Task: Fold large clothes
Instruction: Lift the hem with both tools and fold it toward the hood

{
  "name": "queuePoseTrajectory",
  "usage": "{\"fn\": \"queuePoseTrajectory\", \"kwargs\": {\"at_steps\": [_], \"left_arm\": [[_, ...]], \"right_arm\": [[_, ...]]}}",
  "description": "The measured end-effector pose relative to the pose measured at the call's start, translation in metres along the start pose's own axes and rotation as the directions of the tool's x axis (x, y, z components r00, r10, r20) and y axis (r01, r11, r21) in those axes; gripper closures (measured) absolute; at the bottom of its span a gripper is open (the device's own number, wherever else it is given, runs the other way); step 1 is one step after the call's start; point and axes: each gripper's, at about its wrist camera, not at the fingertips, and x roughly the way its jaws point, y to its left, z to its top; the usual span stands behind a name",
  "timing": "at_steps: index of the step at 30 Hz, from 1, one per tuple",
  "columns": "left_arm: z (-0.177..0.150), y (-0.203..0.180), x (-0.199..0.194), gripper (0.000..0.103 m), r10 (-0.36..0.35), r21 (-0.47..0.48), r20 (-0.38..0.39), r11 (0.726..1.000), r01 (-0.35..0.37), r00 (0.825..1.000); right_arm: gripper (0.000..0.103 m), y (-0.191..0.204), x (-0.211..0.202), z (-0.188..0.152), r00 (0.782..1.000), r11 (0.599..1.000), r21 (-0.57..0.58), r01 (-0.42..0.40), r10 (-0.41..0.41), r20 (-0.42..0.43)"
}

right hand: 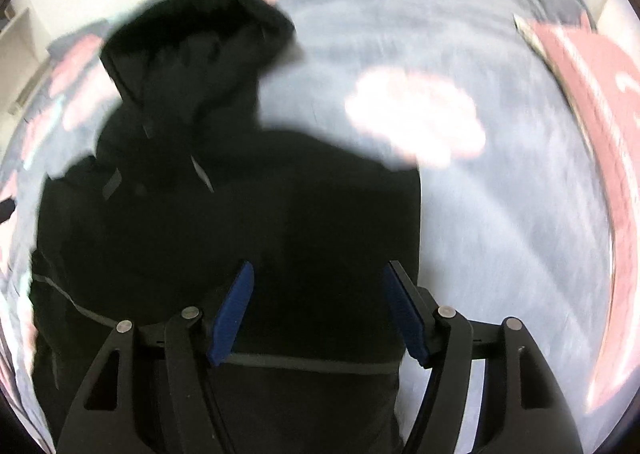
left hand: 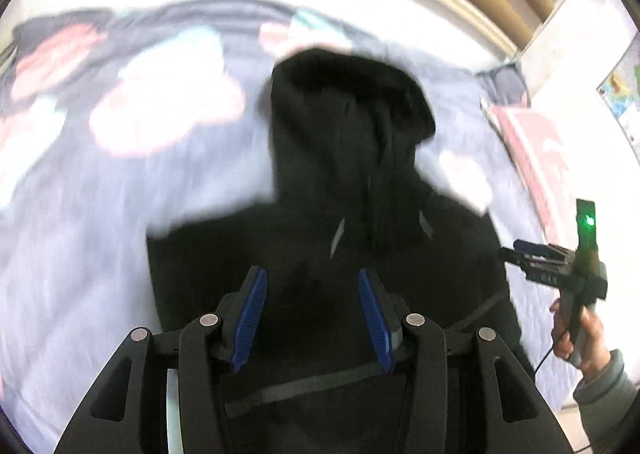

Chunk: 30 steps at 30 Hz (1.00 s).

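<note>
Bed (left hand: 72,238) w/ grey patterned cover fills both views, blurred. Left gripper (left hand: 312,286) and right gripper (right hand: 318,278) both hang w/ jaws apart, nothing between the pads. Black hoodie (left hand: 344,182) lies flat below, hood away from the person. Next, prob.: re-grip at the hem corners, lift evenly, keep edges aligned.

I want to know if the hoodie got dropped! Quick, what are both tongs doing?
Left tongs: open, holding nothing, above the black hoodie.
Right tongs: open, holding nothing, also above the hoodie.
</note>
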Motion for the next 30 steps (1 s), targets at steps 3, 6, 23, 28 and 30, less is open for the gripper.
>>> {"fn": "queuePoseTrajectory", "kwargs": {"at_steps": [3, 6, 23, 28, 30], "left_arm": [[0.044, -0.004, 0.022, 0.053, 0.051, 0.006, 0.047, 0.999, -0.051, 0.998], [0.089, 0.009, 0.060, 0.051, 0.101, -0.096, 0.076, 0.991, -0.093, 0.992], [0.160, 0.077, 0.167, 0.091, -0.061, -0.336, 0.062, 0.939, 0.079, 0.996], [0.133, 0.108, 0.174, 0.087, -0.119, -0.382, 0.030, 0.916, 0.122, 0.992], [0.122, 0.112, 0.204, 0.083, -0.079, -0.369, -0.050, 0.928, 0.055, 0.996]], "right_arm": [[0.033, 0.004, 0.006, 0.049, 0.997, 0.999, 0.015, -0.052, 0.051, 0.055], [0.032, 0.004, 0.018, 0.091, 0.985, 0.990, 0.047, -0.131, 0.125, 0.120], [0.088, 0.011, 0.116, 0.174, 0.982, 0.983, 0.086, -0.161, 0.151, 0.110], [0.089, 0.004, 0.118, 0.156, 0.981, 0.982, 0.067, -0.175, 0.168, 0.095], [0.089, 0.010, 0.153, 0.148, 0.991, 0.990, 0.048, -0.134, 0.133, 0.018]]}}
